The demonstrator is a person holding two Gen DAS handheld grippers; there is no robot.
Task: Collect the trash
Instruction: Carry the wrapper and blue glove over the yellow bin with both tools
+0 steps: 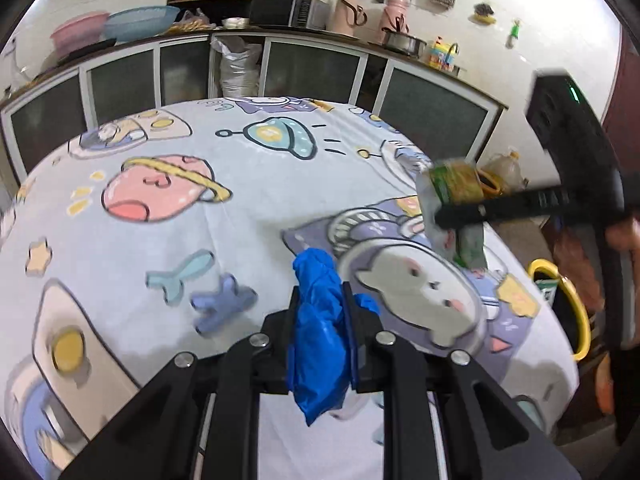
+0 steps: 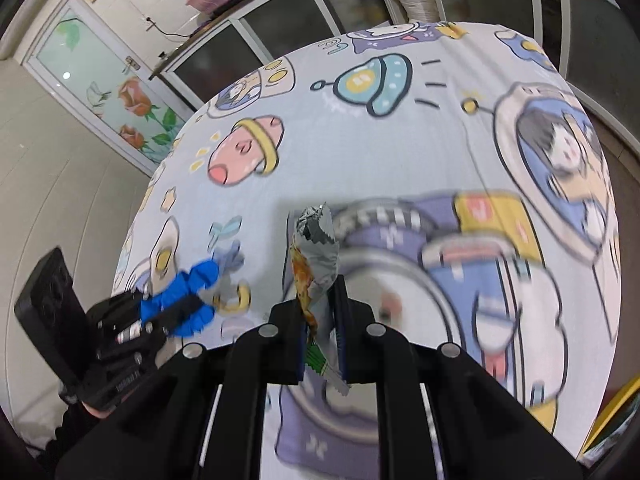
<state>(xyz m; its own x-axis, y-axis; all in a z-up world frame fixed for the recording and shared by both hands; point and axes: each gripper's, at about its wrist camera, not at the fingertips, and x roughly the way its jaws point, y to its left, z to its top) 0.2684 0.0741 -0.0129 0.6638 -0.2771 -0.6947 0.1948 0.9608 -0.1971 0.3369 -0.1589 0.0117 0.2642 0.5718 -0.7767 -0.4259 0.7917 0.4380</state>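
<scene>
My left gripper (image 1: pixel 322 300) is shut on a crumpled blue plastic glove (image 1: pixel 318 344) and holds it above the cartoon tablecloth (image 1: pixel 160 248). It also shows in the right wrist view (image 2: pixel 188 300), at the lower left, with the blue glove (image 2: pixel 188 284) in it. My right gripper (image 2: pixel 318 292) is shut on a silver and green snack wrapper (image 2: pixel 316 252) held upright above the cloth. In the left wrist view the right gripper (image 1: pixel 460 216) hangs at the right with the snack wrapper (image 1: pixel 452 192) in its jaws.
A yellow-rimmed bin (image 1: pixel 576 312) stands beside the table's right edge, also seen in the right wrist view (image 2: pixel 612 412). A kitchen counter (image 1: pixel 280 34) with cabinets, bowls and a microwave runs behind the round table. A glass door (image 2: pixel 104 84) is at the left.
</scene>
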